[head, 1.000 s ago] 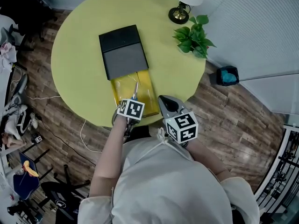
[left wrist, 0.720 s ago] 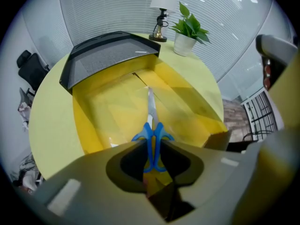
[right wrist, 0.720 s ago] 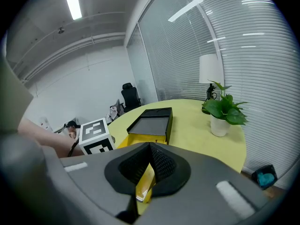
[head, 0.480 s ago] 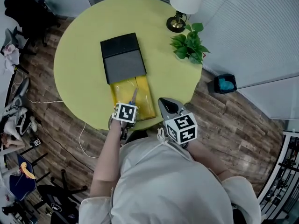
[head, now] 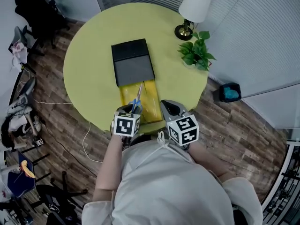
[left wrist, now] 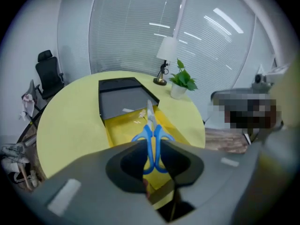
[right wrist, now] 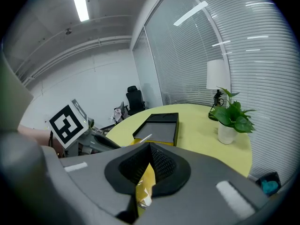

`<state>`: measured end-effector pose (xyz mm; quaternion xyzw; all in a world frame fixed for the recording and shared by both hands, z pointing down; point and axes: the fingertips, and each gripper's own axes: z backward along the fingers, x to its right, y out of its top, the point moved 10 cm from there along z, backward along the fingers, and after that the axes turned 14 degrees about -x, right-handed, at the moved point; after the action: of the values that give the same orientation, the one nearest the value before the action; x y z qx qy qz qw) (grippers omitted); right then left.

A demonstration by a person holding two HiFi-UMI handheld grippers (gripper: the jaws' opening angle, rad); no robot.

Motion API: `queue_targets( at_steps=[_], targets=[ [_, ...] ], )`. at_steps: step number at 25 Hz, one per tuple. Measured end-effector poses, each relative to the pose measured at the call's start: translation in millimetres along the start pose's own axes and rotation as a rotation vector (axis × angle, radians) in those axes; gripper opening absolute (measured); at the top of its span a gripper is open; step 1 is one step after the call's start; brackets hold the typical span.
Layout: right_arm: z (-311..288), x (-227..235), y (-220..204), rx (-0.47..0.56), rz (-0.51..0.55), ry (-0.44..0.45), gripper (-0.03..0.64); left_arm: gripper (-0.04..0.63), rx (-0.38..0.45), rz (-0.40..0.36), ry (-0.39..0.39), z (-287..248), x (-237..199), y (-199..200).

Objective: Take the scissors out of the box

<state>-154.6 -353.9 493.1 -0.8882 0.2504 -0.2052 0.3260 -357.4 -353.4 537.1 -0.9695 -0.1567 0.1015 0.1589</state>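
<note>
A flat black box with a grey top panel [head: 133, 62] lies on the round yellow-green table [head: 89, 64]. Its glossy yellow inner drawer [head: 152, 102] is slid out of the box's near end, toward the person.

The blue-handled steel scissors [head: 138, 95] are over that drawer, left of its middle. Their closed blades point at the black box and their handle loops are at the drawer's near end. Whether the blades rest on the drawer floor or are lifted off it cannot be told.

The left gripper [left wrist: 151, 146] has its jaws pressed together on the two blue loops, which stand upright between the pads in the left gripper view. The right gripper [right wrist: 146, 158] is at the drawer's near right corner. Its jaws are pinched on a fold of the yellow drawer material (a strip of it shows between the ribbed pads).

A white-shaded lamp with a dark base [head: 192, 11] and a small green potted plant [head: 196, 55] stand at the table's far right edge, well apart from the box.

A second ago the scissors lay flat in the drawer, with their handles hidden under the left gripper's marker cube. Now that cube sits just past the drawer's near edge, closer to the person, and the blue loops show in front of it. The right gripper holds the same corner as before. The drawer is out of the black box about as far as it was.
</note>
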Motion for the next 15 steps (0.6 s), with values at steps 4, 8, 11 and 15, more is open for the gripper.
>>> queue_targets(
  at_steps=[4,8,11,15],
  targets=[
    [-0.7,-11.7,9.2,0.024,0.022,-0.006,0.000,0.092,0.145,-0.008,0.002,28.5,-3.3,4.5],
    [0.7,-22.6,22.0,0.062,0.047,-0.016,0.000,0.092,0.331,-0.014,0.009,64.6,-7.7,12.6],
    [2.7,-30.8,31.1,0.097,0.061,-0.021,0.000,0.092,0.494,-0.031,0.031,93.1,-11.4,15.1],
    [9.2,-46.2,45.5,0.163,0.083,-0.028,0.000,0.092,0.678,-0.044,0.064,128.3,-19.4,11.6]
  ],
)
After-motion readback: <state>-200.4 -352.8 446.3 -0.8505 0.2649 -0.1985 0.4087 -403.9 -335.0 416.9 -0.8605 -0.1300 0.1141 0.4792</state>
